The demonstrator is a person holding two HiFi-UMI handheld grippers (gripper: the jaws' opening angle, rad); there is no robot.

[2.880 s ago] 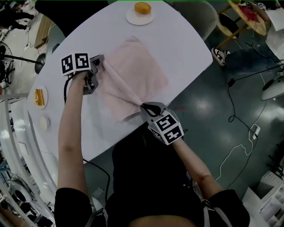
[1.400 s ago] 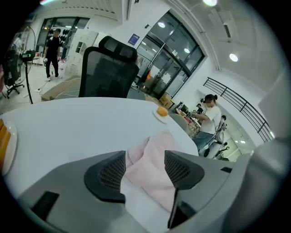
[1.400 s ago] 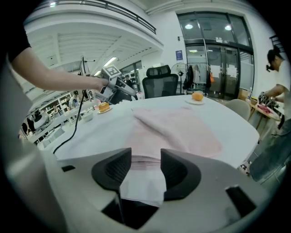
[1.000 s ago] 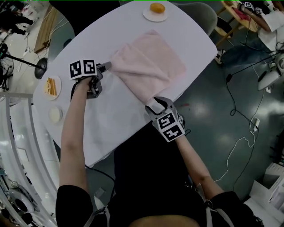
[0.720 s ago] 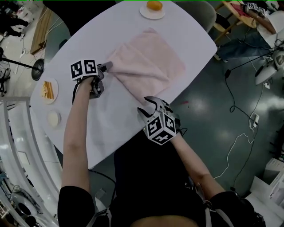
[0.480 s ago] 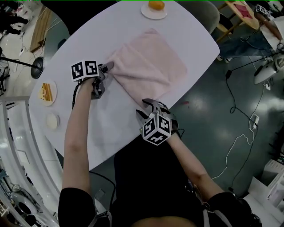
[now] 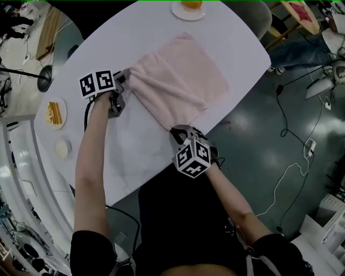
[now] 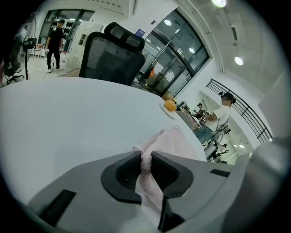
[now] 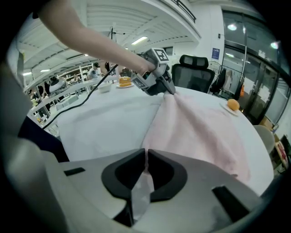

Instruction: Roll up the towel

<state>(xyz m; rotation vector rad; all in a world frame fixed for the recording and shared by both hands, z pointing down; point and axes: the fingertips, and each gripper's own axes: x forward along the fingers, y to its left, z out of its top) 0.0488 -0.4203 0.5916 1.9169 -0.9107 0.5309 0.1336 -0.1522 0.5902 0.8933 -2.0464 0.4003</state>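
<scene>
Lying on the white oval table [image 7: 135, 156], the towel [image 7: 180, 81] is pale pink and nappy. It is spread nearly flat in a rough square set cornerwise to the table's near edge. It covers the far right part of the table. Its far corner points toward the table's far end, where a small white plate [image 7: 187, 12] carries an orange fruit [image 7: 191, 3]. Its right corner lies near the table's right rim. No roll has been started; the cloth lies open. Soft ridges run from its left corner in toward the middle, where the cloth is drawn up a little off the table. The edge nearest the person runs taut between the two tools. Left gripper [image 7: 125, 76], over the table's left-middle: jaws closing, gap narrow, and the towel's left corner fills that gap with both dark pads [image 8: 122, 175] against the cloth. Bunched pink fabric shows above and below the pads in the left gripper view. Right gripper [image 7: 178, 129], at the table's near edge: jaws closing, almost together, only a thin slit between them. The towel's near corner is pinched in that slit, and a strip of cloth hangs down behind the pads in the right gripper view. At the table's left rim sit a plate of yellow slices [image 7: 52, 112] and a small round white dish [image 7: 62, 147], both well apart from the towel.
</scene>
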